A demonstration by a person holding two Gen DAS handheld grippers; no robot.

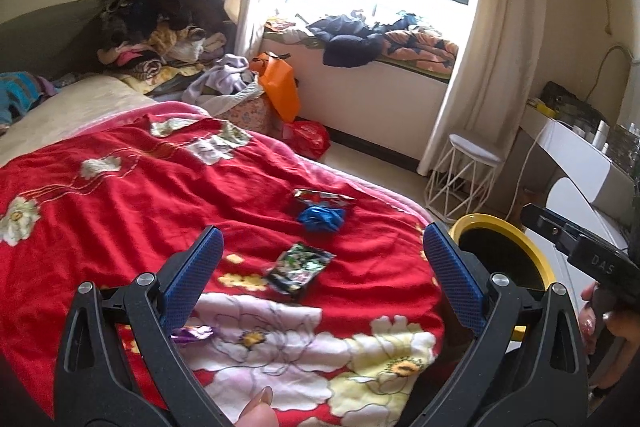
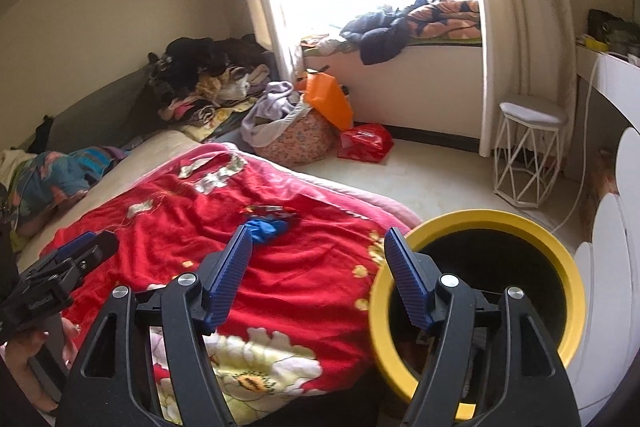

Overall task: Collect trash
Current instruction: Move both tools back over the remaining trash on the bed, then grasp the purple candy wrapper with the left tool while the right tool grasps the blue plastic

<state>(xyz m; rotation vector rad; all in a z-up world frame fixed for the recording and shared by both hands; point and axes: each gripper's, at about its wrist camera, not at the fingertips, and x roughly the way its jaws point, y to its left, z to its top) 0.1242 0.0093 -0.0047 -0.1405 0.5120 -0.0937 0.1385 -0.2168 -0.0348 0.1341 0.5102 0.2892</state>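
Note:
Trash lies on a red flowered blanket (image 1: 120, 211). A dark green snack packet (image 1: 300, 267) lies between the tips of my open left gripper (image 1: 320, 239), further ahead. A crumpled blue piece (image 1: 322, 219) and a shiny foil wrapper (image 1: 324, 197) lie beyond it. A purple wrapper (image 1: 192, 333) lies by my left finger. A yellow-rimmed black bin (image 2: 476, 303) stands at the bed's right side. My right gripper (image 2: 318, 233) is open and empty above the bed's edge and the bin rim. The blue piece (image 2: 266, 229) shows past its left finger.
A white wire stool (image 2: 528, 155) and a white desk (image 2: 612, 75) stand at the right. Bags and a laundry basket (image 2: 296, 139) sit on the floor by the window seat (image 2: 420, 67). Clothes are piled at the bed's far side (image 1: 160, 27).

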